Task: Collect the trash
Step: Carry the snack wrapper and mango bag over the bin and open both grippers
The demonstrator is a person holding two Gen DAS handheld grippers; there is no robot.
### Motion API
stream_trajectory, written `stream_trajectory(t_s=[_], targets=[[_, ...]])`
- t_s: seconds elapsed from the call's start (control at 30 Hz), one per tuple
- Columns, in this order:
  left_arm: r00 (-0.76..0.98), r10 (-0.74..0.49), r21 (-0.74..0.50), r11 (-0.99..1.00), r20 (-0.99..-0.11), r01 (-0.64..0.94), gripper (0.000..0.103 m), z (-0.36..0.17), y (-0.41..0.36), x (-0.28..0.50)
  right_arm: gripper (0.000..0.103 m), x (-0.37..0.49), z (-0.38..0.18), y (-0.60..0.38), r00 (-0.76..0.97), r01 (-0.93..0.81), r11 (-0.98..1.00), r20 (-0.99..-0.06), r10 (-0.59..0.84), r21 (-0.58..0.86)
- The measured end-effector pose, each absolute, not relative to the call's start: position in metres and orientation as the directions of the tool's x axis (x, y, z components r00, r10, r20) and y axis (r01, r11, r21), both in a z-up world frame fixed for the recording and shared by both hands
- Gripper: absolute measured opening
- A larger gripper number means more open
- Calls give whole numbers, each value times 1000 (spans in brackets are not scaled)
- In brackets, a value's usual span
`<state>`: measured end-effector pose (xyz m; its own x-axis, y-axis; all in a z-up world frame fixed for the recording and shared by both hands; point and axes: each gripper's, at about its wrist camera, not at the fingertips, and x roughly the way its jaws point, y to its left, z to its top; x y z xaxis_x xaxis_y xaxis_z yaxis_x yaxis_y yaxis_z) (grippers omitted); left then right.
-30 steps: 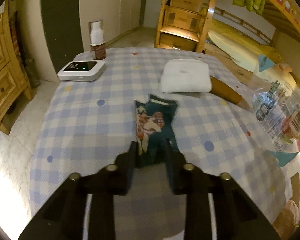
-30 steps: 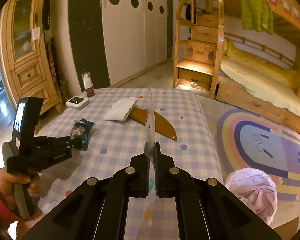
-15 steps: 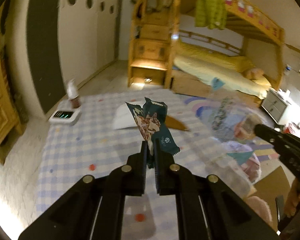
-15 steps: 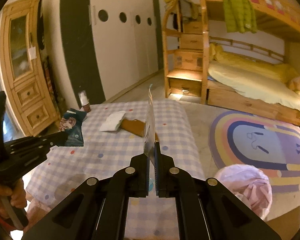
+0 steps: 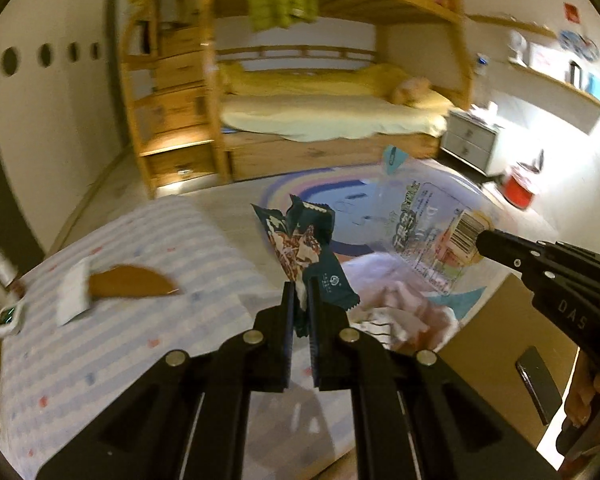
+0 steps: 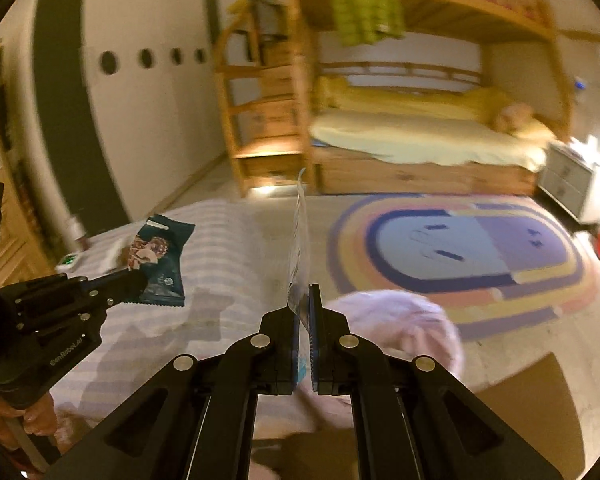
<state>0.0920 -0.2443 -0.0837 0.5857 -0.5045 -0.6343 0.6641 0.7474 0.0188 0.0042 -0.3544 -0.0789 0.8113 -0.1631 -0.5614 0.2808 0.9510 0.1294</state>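
Legible writing: "DAS" on the body of the right gripper (image 5: 485, 243) in the left wrist view, and "GenRobot.AI" on the body of the left gripper (image 5: 299, 300) in the right wrist view. The clear printed plastic bag (image 5: 432, 236) carries a barcode and large coloured characters, too blurred to read.

Left gripper — fingers (image 5: 286, 312) pressed together on the lower end of a dark teal snack wrapper (image 5: 304, 248), which stands upright above them; a round white logo shows on its lower flap. A second ago this wrapper lay flat on the checked desk (image 5: 140, 340) between spread fingers; it is now lifted clear and carried past the desk's edge, over the pink trash bag (image 5: 384, 280) on the floor.

Right gripper (image 6: 304, 300) — fingers shut on the clear plastic bag (image 6: 300, 240), seen edge-on as a thin vertical sheet. The grip matches the earlier frames, but the view has swung from the desk toward the trash bag (image 6: 400, 320) and the rainbow rug (image 6: 460, 248).

Left on the desk: a white folded cloth (image 5: 74, 292), a brown half-round piece (image 5: 132, 284) beside it, and a small white device (image 5: 8, 318) with a green light.
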Motion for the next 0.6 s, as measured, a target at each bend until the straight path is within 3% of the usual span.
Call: stream_trajectory(t_s=[0.23, 0.5, 0.57, 0.6], targets=[[507, -545, 27, 663, -667, 748, 5, -107, -315, 102, 5, -4, -99, -411, 753, 418, 899, -603, -262, 131], [454, -535, 25, 627, -713, 779, 7, -136, -366, 123, 6, 10, -126, -449, 707, 460, 880, -648, -284, 116], [448, -519, 25, 633, -728, 774, 19, -142, -372, 130, 9, 17, -135, -456, 700, 460, 879, -661, -272, 124], [447, -510, 22, 641, -735, 767, 32, -145, -373, 134, 9, 19, -139, -459, 697, 458, 880, -665, -268, 126]])
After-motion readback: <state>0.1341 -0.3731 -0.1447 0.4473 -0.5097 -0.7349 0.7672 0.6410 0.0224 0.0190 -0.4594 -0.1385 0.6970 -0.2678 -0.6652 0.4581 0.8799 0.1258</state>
